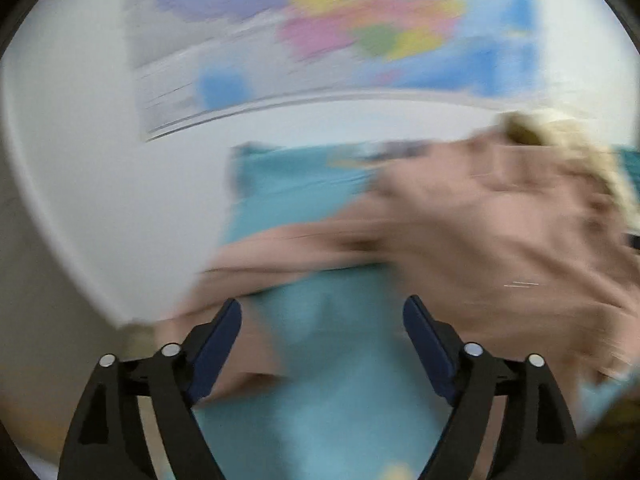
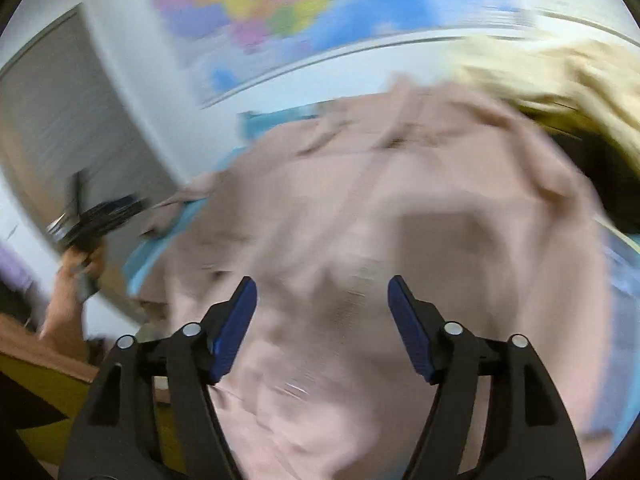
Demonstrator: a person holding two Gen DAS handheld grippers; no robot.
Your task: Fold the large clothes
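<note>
A large pink-beige garment (image 2: 360, 208) lies crumpled on a turquoise sheet (image 1: 320, 380); both views are motion-blurred. In the left wrist view the garment (image 1: 500, 232) spreads to the right, with a sleeve-like strip running left in front of the fingers. My left gripper (image 1: 322, 316) is open and empty above the sheet. My right gripper (image 2: 322, 296) is open and empty above the middle of the garment. The left gripper also shows in the right wrist view (image 2: 92, 220), held by a hand at the garment's left edge.
A pale yellow cloth (image 2: 560, 76) lies beyond the garment at the right. A colourful world map (image 1: 340, 28) hangs on the white wall behind. A grey door (image 2: 60, 128) stands at the left. A wooden edge (image 2: 40, 344) runs at the lower left.
</note>
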